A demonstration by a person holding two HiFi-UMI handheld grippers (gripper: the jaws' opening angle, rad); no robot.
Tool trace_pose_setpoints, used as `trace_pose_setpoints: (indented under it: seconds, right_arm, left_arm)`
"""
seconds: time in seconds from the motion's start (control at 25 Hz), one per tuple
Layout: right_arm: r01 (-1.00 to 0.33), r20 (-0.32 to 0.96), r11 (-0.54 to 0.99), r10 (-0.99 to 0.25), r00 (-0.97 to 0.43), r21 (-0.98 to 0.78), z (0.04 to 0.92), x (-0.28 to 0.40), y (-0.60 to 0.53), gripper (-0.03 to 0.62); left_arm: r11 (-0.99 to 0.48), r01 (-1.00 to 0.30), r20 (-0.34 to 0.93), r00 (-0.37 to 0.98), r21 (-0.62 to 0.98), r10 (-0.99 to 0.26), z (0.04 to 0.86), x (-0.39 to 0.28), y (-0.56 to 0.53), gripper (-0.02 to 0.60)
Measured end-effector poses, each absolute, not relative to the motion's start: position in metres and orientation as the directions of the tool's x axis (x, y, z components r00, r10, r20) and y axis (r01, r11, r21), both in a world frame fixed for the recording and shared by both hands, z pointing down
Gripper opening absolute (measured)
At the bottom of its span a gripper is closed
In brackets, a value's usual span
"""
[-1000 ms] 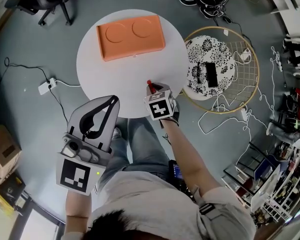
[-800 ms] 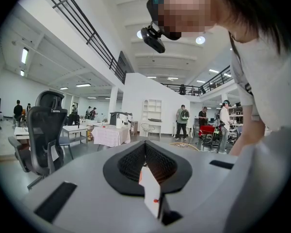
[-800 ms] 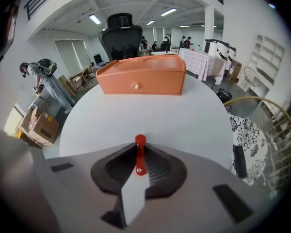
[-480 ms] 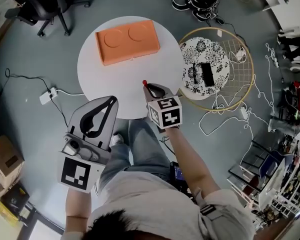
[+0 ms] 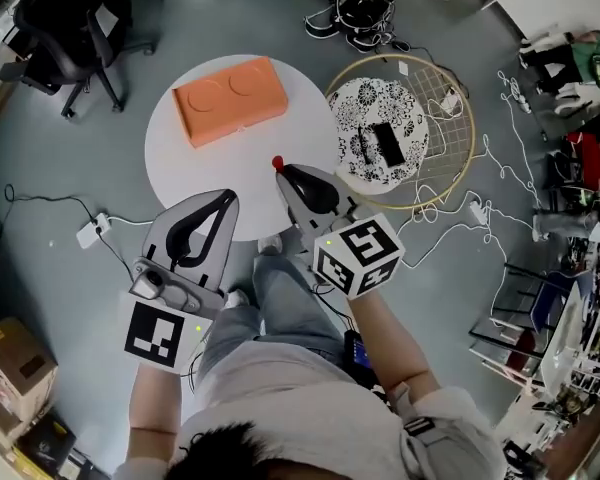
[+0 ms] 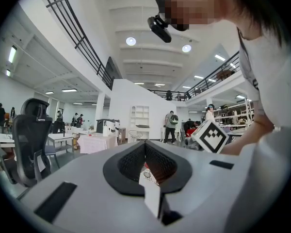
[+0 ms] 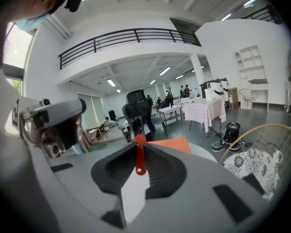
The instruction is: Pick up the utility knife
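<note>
The utility knife (image 5: 277,163) is slim and red, and only its end shows past the jaw tips in the head view. My right gripper (image 5: 285,172) is shut on it and holds it in the air above the near edge of the round white table (image 5: 230,173). In the right gripper view the knife (image 7: 139,155) stands upright between the dark pads, gripper (image 7: 138,143) pointing slightly down. My left gripper (image 5: 226,197) hovers at the table's near left edge. Its jaws meet at the tips with nothing in them, as the left gripper view (image 6: 145,143) shows.
An orange box (image 5: 229,99) with two round dents lies at the table's far side. To the right stands a gold wire-rimmed round stand (image 5: 450,158) with a patterned cushion and a black object. An office chair (image 5: 70,28) is far left; cables and a power strip (image 5: 88,233) lie on the floor.
My right gripper has risen off the table with the red knife in it and tipped more level. The left gripper has lifted a little.
</note>
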State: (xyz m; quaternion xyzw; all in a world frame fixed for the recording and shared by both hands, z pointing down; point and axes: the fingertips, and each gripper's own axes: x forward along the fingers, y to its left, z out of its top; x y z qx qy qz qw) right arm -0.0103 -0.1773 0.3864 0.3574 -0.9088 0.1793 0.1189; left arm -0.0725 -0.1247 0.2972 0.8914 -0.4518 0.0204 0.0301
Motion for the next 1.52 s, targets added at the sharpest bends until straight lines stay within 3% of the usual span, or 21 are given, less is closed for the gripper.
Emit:
trace_pose_setpoints:
  seconds: [0.6, 1.52]
  right_arm:
    - [-0.660, -0.009, 0.741, -0.666, -0.746, -0.126, 0.240, 0.026, -0.067, 0.054]
    - [-0.587, -0.061, 0.809, -0.587, -0.807, -0.027, 0.225, 0.008, -0.012, 0.057]
  left_arm:
    - [-0.709, -0.705, -0.026, 0.710, -0.024, -0.704, 0.254, -0.024, -0.067, 0.011]
    - [-0.687, -0.723, -0.025, 0.690, -0.070, -0.724, 0.241, -0.026, -0.012, 0.011]
